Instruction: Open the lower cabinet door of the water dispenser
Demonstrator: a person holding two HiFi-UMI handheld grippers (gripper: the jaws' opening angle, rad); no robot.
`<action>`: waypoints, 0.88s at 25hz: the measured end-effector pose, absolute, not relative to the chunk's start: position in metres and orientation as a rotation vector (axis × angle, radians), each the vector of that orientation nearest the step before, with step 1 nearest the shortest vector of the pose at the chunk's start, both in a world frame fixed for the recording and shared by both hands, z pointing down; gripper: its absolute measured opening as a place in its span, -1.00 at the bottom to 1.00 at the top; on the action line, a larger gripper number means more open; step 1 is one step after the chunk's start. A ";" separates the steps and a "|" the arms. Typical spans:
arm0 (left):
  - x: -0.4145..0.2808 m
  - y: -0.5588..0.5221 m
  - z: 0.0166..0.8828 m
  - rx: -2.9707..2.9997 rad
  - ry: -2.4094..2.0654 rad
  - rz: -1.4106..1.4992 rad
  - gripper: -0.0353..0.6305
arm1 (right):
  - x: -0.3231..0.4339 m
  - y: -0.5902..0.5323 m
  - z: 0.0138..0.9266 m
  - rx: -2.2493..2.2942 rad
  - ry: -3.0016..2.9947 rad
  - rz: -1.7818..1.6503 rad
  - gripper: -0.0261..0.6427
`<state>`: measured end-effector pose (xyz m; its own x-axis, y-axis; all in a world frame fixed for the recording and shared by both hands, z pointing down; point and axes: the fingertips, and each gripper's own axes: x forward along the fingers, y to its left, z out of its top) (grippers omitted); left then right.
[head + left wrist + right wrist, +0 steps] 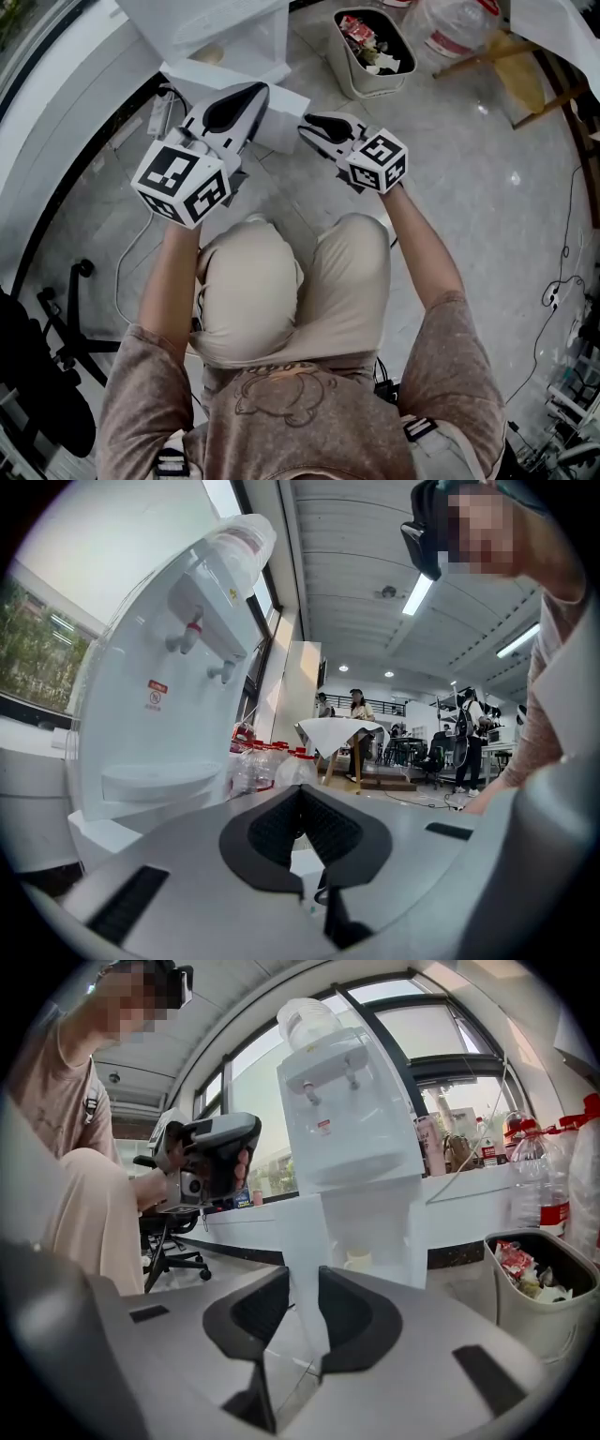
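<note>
The open cabinet door (281,117) juts out from the water dispenser (206,23) at upper centre, its edge filling the gap of the right tongs (306,127). A waste bin (361,82) stands just right of it, with wooden legs (525,80) at upper right. The floor (478,197) is bare at right. The person's knees (352,253) block the centre, and a cable (120,277) trails at left.

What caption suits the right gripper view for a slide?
Right tool clamped on the open cabinet door of the water dispenser, a cup visible inside.
</note>
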<state>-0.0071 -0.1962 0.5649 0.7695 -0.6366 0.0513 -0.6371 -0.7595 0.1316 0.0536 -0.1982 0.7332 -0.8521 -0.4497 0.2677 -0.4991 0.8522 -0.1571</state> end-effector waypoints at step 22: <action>-0.016 -0.195 0.571 2.798 -1.039 -0.032 -0.86 | 0.004 -0.136 0.727 0.417 -2.874 0.262 -0.90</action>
<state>-0.0157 -0.1947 0.5706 0.7589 -0.6503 0.0343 -0.6469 -0.7470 0.1534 0.0045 -0.1358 0.7267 -0.9342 -0.2583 0.2461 -0.2985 0.9437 -0.1427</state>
